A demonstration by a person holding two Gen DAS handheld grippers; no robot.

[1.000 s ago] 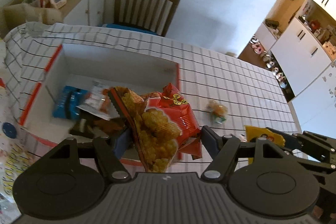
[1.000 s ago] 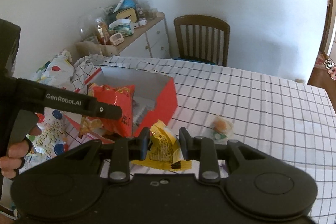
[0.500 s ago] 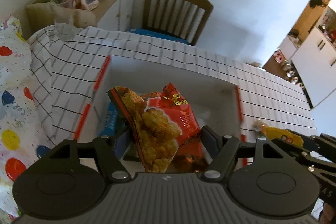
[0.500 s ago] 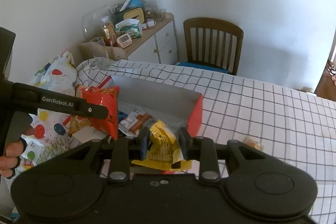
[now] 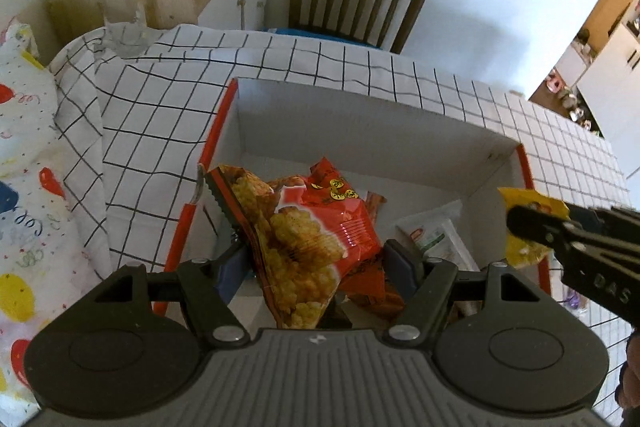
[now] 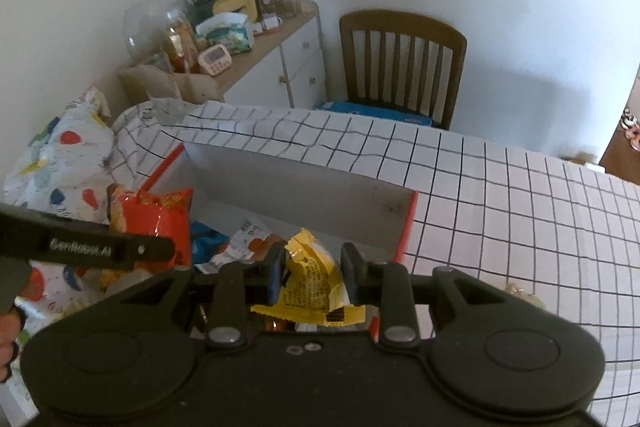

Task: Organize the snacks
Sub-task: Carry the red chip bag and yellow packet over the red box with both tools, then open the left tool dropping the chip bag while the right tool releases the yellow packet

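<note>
The red-edged box [image 5: 400, 131] holds a blue packet [image 6: 204, 241] and what look like white wrappers; left gripper [image 5: 316, 263] clamps the red snack bag [image 5: 320, 223], right gripper [image 6: 312, 273] clamps the yellow packet [image 6: 310, 275], both over it

Both the left gripper [image 5: 316, 261] with its red snack bag [image 5: 308, 227] and the right gripper [image 6: 312, 269] with its yellow packet [image 6: 310, 279] now hang over the box [image 5: 360, 131] instead of beside it.

The red snack bag [image 5: 312, 227] hides much of the box [image 5: 360, 131] floor and the packets beneath it.
</note>
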